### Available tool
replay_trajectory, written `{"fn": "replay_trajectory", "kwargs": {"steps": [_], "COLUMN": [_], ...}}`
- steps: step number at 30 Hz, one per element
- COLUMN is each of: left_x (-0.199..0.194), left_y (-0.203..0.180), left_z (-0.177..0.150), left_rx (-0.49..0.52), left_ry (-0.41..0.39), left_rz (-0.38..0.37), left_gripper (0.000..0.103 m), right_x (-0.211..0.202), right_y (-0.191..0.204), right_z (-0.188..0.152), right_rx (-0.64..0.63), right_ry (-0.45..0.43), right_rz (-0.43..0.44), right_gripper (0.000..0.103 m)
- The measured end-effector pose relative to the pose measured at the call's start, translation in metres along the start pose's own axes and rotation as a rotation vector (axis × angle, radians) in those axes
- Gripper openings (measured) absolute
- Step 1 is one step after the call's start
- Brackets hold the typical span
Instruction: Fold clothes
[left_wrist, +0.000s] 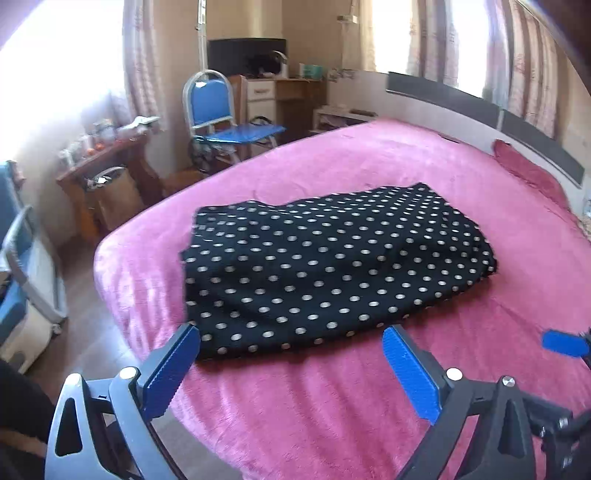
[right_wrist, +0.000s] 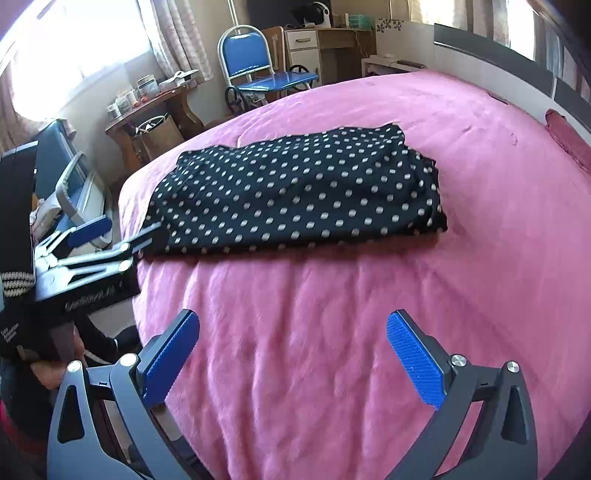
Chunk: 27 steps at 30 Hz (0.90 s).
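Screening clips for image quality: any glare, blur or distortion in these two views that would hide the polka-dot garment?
Left wrist view: window blown out to white, slight softness, fisheye bends the bed; polka-dot garment stays legible. Right wrist view: similar window glare upper left, sharper, same curvature; garment evenly lit, dots crisp.

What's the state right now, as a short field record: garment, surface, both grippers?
garment: black polka-dot cloth, folded into a rough rectangle, lying flat
surface: pink fleece bedspread, garment resting on it
left gripper: open, empty, at the garment's near edge
right gripper: open, empty, over bare bedspread short of the garment
contact: neither gripper holds the cloth
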<state>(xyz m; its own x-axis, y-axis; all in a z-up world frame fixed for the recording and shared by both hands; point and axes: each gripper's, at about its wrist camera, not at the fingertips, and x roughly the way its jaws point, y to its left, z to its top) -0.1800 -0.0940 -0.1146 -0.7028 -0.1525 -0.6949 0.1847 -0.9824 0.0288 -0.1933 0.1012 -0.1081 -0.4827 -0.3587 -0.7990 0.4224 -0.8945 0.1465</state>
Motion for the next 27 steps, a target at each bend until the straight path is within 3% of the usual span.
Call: {"fn": "replay_trajectory", "kwargs": {"steps": [3,8,12,27], "left_x": [-0.003,0.001,0.014,0.011], "left_y": [0.003,0.016,0.022,0.005], "left_z": [-0.002,-0.005,-0.012,-0.018], "left_rx": [-0.047,-0.156,-0.22,-0.108], "left_ry": [0.009,0.051,0.115,0.076], "left_rz": [0.047,-0.067,-0.103,-0.072], "left_gripper": [0.101,0.1,0.088,0.084], "right_x": [-0.001,-0.002,0.0,0.014], "right_y": [0.0,0.0,0.004,0.023], "right_z": [-0.01,-0.021,-0.025,-0.033], "right_rx": [0.013,0.023,0.007,-0.058], "right_ry": [0.006,0.013,0.019,0.024], "right_rz": [0.003,0.004,0.0,-0.041], "right_gripper": [0.103,0.103,0.103,0.103]}}
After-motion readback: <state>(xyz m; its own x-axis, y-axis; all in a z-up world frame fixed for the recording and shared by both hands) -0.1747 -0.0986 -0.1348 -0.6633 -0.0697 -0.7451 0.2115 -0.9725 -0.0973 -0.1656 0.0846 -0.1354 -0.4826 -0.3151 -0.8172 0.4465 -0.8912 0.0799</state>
